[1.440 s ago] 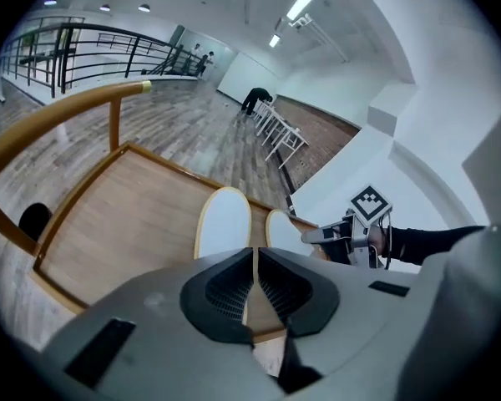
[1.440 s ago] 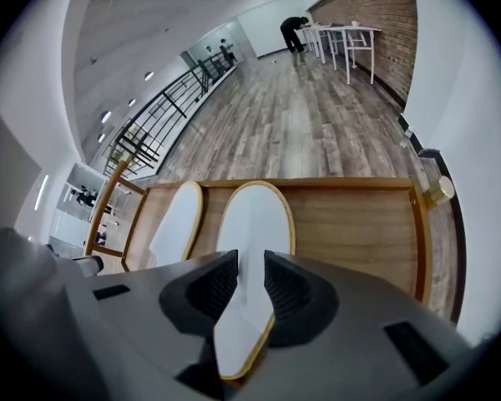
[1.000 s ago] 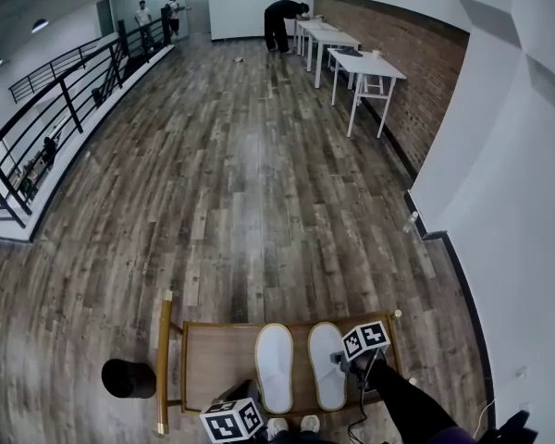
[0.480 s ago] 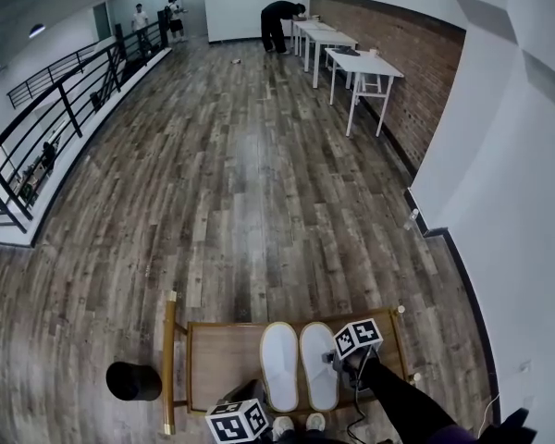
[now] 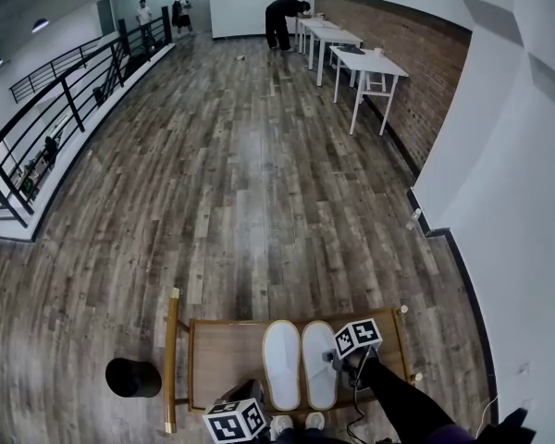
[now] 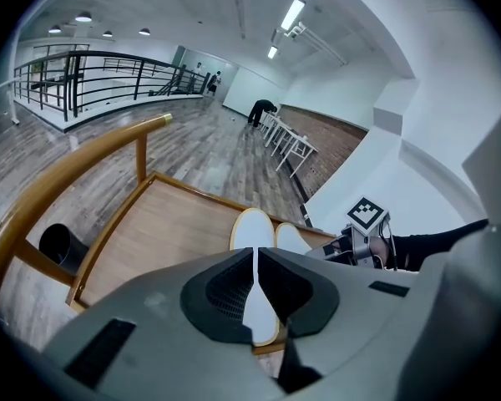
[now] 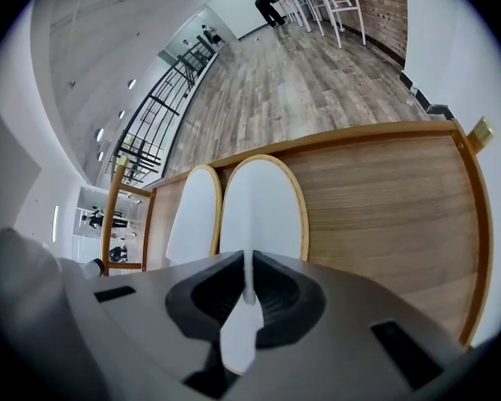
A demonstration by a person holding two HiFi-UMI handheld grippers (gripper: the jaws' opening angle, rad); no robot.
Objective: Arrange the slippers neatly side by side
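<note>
While right gripper (image 7: 247,267) jaws pinch right slipper (image 7: 263,203) heel end, left gripper (image 6: 255,257) jaws pressed together: slipper light, floppy; grip thin heel rim.

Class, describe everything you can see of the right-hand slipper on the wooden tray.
The right-hand slipper is white, oval and soft-looking, with a tan rim. It lies flat on the wooden tray, toe pointing away, close beside its twin, edges seemingly touching. The right tool is shut on its near edge.
</note>
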